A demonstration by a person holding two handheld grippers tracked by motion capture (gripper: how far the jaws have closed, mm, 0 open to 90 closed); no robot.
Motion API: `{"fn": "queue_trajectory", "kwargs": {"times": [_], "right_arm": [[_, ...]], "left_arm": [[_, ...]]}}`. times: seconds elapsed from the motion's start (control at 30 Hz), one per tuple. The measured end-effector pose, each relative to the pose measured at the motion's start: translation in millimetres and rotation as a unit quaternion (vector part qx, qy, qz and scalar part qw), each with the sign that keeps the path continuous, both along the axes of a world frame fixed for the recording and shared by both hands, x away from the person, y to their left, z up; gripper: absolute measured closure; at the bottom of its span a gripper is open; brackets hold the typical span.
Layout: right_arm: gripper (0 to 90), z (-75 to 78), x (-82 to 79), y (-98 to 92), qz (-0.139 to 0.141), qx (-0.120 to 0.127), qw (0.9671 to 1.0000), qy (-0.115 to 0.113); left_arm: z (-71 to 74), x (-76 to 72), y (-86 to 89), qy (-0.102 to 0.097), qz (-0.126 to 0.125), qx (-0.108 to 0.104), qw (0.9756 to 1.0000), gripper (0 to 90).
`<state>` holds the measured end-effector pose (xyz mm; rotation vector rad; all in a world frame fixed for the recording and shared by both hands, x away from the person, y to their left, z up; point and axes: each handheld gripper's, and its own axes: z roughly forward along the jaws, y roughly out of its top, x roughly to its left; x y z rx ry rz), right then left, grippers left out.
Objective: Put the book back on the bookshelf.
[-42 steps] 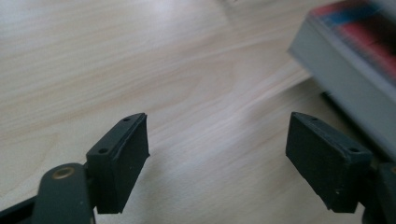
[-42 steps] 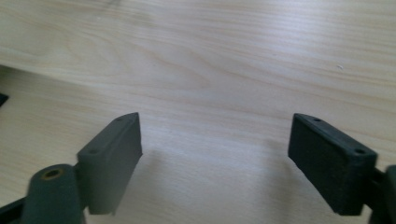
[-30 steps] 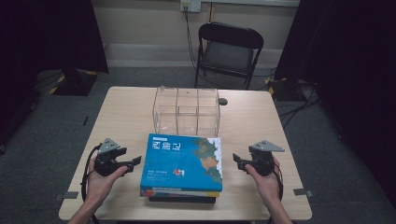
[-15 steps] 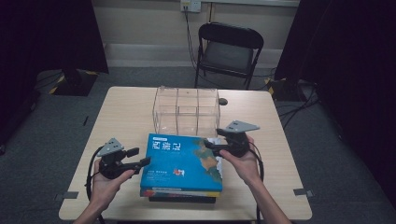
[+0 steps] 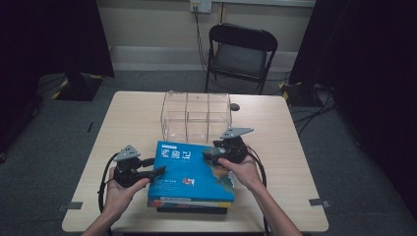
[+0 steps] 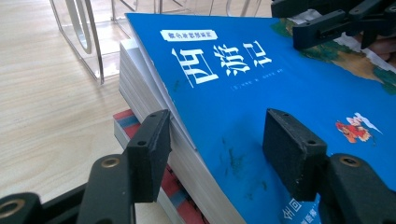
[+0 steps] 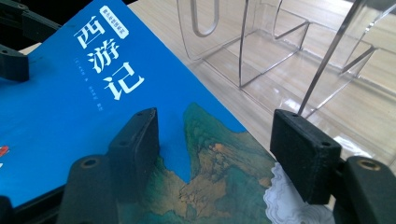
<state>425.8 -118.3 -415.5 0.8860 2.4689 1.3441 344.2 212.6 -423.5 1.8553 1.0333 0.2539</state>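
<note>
Left gripper [image 6: 212, 154]: jaws apart, astride the left edge of the blue book [image 6: 261, 102]; they have just been closing, with the book's edge between them; one jaw sits at the page side, touching or nearly so, the other hangs above the cover and is not pressed down; no clamp yet.

Right gripper [image 7: 215, 144]: jaws apart, over the far right corner of the cover; they have just been closing a little; one jaw lies over the painted part of the cover, the other off the edge toward the clear box [image 7: 289, 56]; cannot tell whether either touches the book.

Outward: the blue book [image 5: 194, 169] lies flat on top of a stack [image 5: 192, 206] at the near middle of the table [image 5: 295, 196]; the books beneath show at the near edge; the clear box [image 5: 196, 115], with its upright dividers, stands just beyond the stack, slots empty as far as seen; a chair [image 5: 241, 51] stands beyond the table.

Progress, as a judgement: early; both grippers placed at the top book, neither gripping; nothing lifted; nothing in the box. Left to do: close on the book, raise it off the stack, probably stand it in a slot; same for the rest of the stack.
</note>
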Motion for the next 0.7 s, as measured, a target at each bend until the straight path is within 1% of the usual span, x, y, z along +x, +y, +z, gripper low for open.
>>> {"fn": "queue_trajectory", "kwargs": {"times": [0.07, 0.13, 0.17, 0.23, 0.43, 0.5, 0.53, 0.63, 0.7], "right_arm": [[33.5, 0.6, -1.5, -0.2, -0.002, -0.004, 1.0, -0.001], [33.6, 1.0, -2.2, -0.6, -0.002, -0.007, 1.0, -0.002], [33.9, 2.2, -4.2, -3.0, -0.002, -0.011, 0.9999, 0.003], [34.1, 2.3, -5.8, -5.1, -0.001, -0.012, 0.9999, 0.004], [35.8, 3.1, -19.0, -19.3, 0.002, -0.013, 0.9998, 0.011], [36.3, 3.0, -23.7, -23.2, 0.001, -0.011, 0.9999, 0.012], [36.5, 3.0, -26.1, -25.4, 0.001, -0.011, 0.9999, 0.013], [37.1, 2.7, -33.8, -32.1, 0.002, -0.008, 0.9998, 0.016], [37.1, 1.8, -45.7, -37.0, -0.009, -0.004, 0.9998, 0.015]], "left_arm": [[0.3, 1.0, -0.6, 0.003, 0.0, 0.0, 1.0, 42.1], [0.6, 3.2, -0.7, 0.006, -0.006, 0.001, 1.0, 42.1], [0.6, 5.0, -0.5, 0.007, -0.01, 0.001, 0.9999, 42.3], [0.6, 7.8, -2.6, 0.007, -0.014, 0.001, 0.9999, 42.3], [2.2, 19.4, -10.1, 0.013, -0.031, 0.007, 0.9994, 42.6], [2.2, 23.8, -12.6, 0.014, -0.037, 0.006, 0.9992, 42.9], [3.2, 26.1, -14.4, 0.015, -0.042, 0.011, 0.999, 43.0], [6.6, 34.3, -20.0, 0.025, -0.058, 0.022, 0.9978, 43.1], [8.2, 39.3, -23.1, 0.027, -0.07, 0.03, 0.9968, 43.2]]}}
